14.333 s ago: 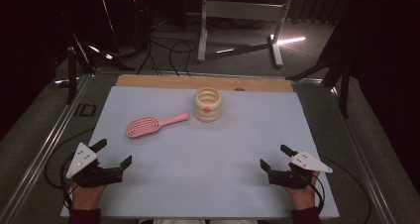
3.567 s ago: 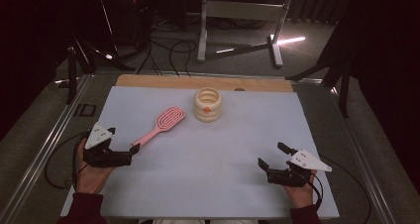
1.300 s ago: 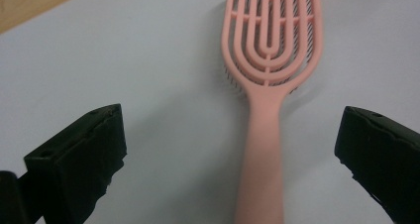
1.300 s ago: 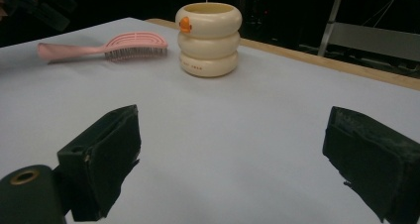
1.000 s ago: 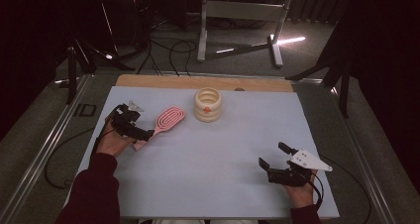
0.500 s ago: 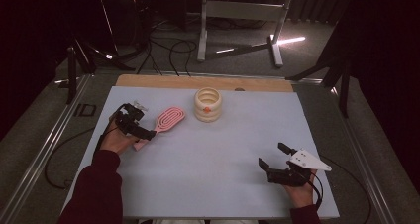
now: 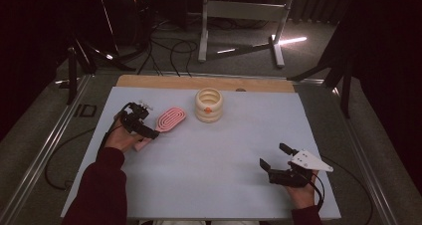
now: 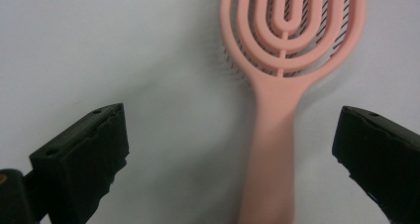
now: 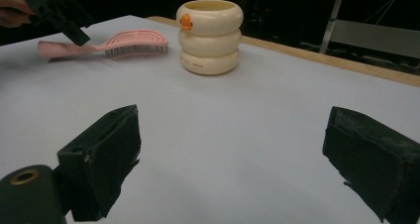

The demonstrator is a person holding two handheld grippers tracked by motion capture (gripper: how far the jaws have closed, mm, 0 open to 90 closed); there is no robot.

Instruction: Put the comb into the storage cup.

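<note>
The right gripper rests at the near right of the table, jaws spread wide with nothing between them. Farther off at the left, the left gripper hangs over the brush, jaws wide apart, one on each side of the handle and not touching it. The brush is salmon pink, lying flat with its bristles down: a straight, plain handle and an oval head of nested open loops, with dark bristles showing through the slots. Just beyond it to the right stands a cream cup of three stacked rings with an orange mark.
</note>
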